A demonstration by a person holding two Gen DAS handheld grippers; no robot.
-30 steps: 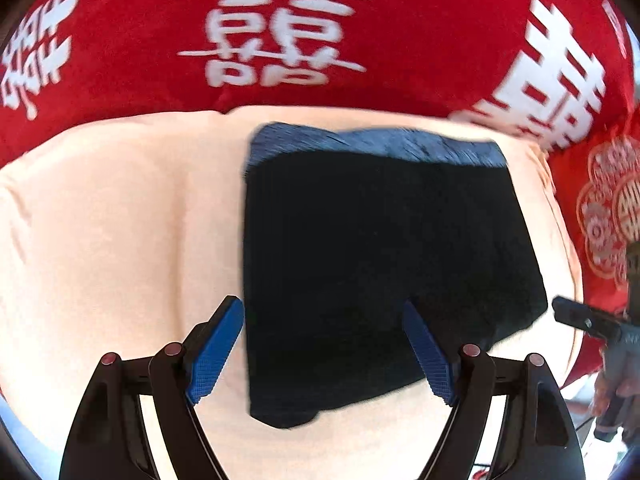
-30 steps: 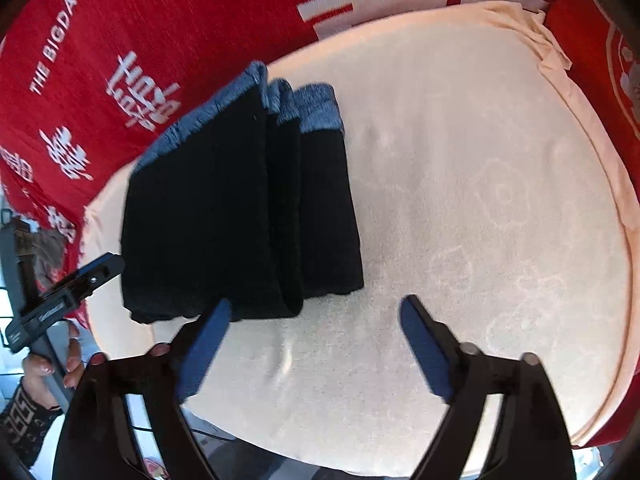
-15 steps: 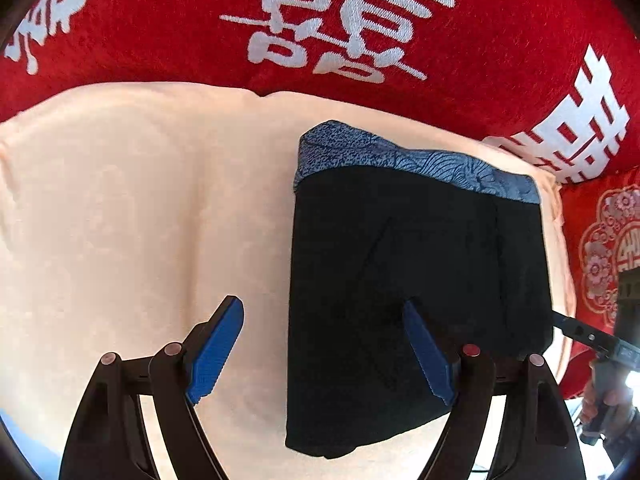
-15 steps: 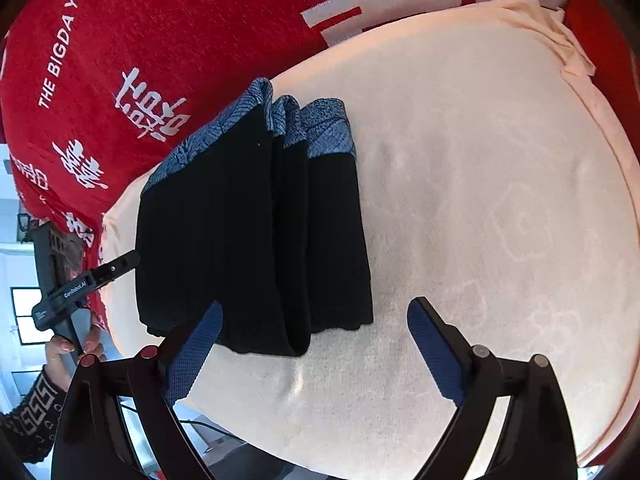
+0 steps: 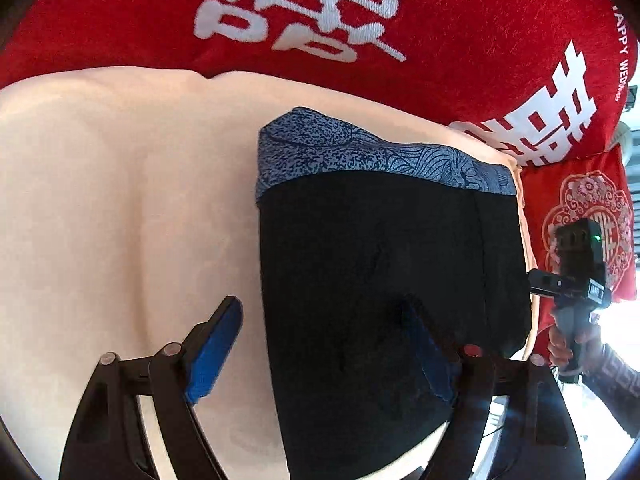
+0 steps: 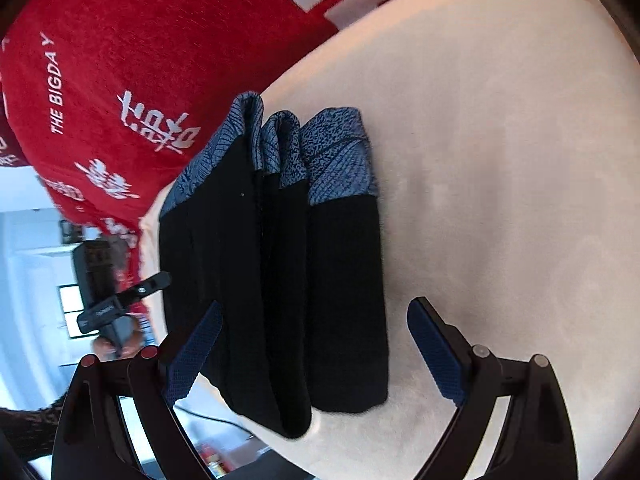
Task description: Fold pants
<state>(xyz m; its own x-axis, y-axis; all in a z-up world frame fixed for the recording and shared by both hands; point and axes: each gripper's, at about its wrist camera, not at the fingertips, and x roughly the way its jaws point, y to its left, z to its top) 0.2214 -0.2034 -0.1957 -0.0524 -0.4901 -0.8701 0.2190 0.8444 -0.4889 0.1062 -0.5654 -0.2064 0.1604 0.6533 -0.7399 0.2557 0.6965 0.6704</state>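
- Pants (image 5: 372, 280) are black with a blue patterned waistband (image 5: 380, 160), folded into a compact stack on a peach-coloured cushion (image 5: 120, 208). From the left wrist view they sit toward the right half of it, waistband at the far end.
- Going left to right in that view: bare peach cushion, then the left finger of the left gripper (image 5: 320, 344) hovering over the cushion just beside the pants' left edge, then the pants, with the right finger over the black fabric. Its jaws have just been opening and stand wide; the left edge of the pants falls between them, but the pads aren't pressing on anything.
- Behind the cushion there's a red blanket (image 5: 460, 40) with big white characters, and a red patterned pillow (image 5: 588, 216) off to the right.
- Right wrist view shows the fold pretty well: three layers side by side at the waistband end.
- The right gripper (image 6: 312, 348) has its jaws spread wide too, straddling the near end of the stack, left finger over its left edge, right finger out over bare cushion. Not gripping anything as far as I can see.
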